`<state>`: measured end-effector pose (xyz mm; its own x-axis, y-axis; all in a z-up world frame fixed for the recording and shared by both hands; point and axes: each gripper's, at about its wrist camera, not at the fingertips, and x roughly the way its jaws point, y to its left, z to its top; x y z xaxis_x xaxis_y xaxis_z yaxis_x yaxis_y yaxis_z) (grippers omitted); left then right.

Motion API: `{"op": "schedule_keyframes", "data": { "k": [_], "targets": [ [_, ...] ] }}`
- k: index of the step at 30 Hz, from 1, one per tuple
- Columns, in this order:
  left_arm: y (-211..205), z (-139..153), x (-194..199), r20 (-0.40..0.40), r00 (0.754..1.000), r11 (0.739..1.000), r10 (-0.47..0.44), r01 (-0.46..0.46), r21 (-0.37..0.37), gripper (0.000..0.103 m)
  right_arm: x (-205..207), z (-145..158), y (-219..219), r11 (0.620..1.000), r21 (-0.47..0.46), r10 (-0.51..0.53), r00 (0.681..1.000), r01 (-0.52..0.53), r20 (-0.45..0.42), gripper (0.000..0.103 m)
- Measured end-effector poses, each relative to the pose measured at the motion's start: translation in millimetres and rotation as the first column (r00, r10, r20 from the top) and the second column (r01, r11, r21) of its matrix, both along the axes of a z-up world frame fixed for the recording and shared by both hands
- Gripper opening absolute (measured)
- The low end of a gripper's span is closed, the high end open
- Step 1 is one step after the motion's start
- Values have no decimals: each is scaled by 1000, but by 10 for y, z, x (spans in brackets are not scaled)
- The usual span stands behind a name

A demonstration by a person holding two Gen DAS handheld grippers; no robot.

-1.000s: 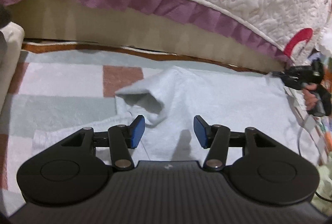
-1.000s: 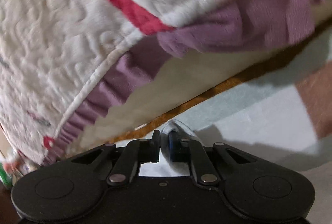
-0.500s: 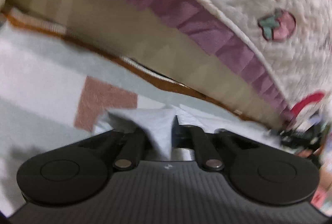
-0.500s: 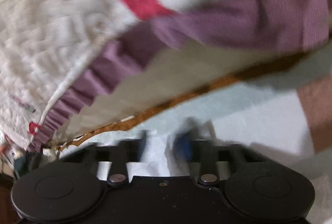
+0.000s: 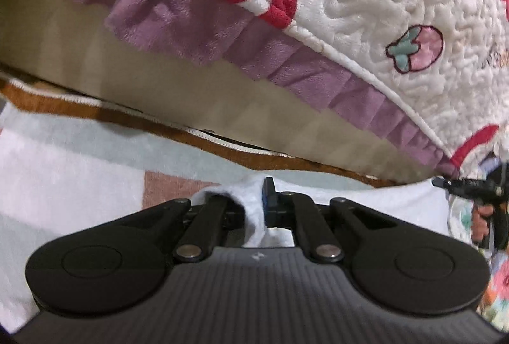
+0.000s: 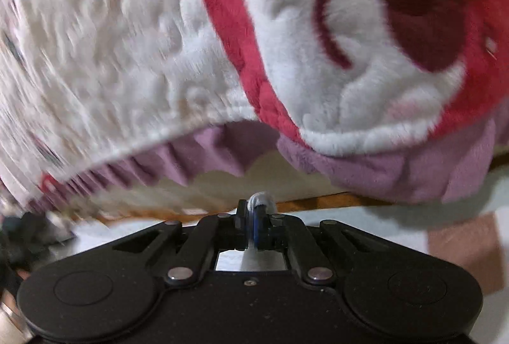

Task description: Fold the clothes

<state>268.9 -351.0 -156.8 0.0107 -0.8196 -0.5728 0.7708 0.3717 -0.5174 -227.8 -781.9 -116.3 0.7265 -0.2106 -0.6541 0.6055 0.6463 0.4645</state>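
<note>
In the left wrist view, the left claw [image 5: 254, 205] pinches a fold of the soft white fleece cloth [image 5: 366, 200] between its pads. The cloth lies flat on the pale checked blanket [image 5: 63, 159], spreading toward 3 o'clock. There the right claw [image 5: 445, 183] bites its far edge. At 12 o'clock hangs a puffy white quilt with a purple frill [image 5: 381, 25].

In the right wrist view, the right claw [image 6: 253, 221] is squeezed narrow on a thin bit of the white cloth [image 6: 261, 199]. The picture is blurry.
</note>
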Motion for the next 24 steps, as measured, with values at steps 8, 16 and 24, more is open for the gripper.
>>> {"op": "schedule_keyframes", "data": {
  "k": [8,16,24],
  "targets": [
    [-51,80,63,14,1000,1000,-22,22,9,3,338,111,18,986,-139,70,985,-92,-160,2],
    [-231,-162,74,120,993,990,9,-26,140,5,578,4,98,971,-207,63,959,-124,-277,1],
    [-170,-122,311,-8,1000,988,19,-18,155,6,804,-120,204,963,-234,52,941,-136,-334,1]
  ]
}}
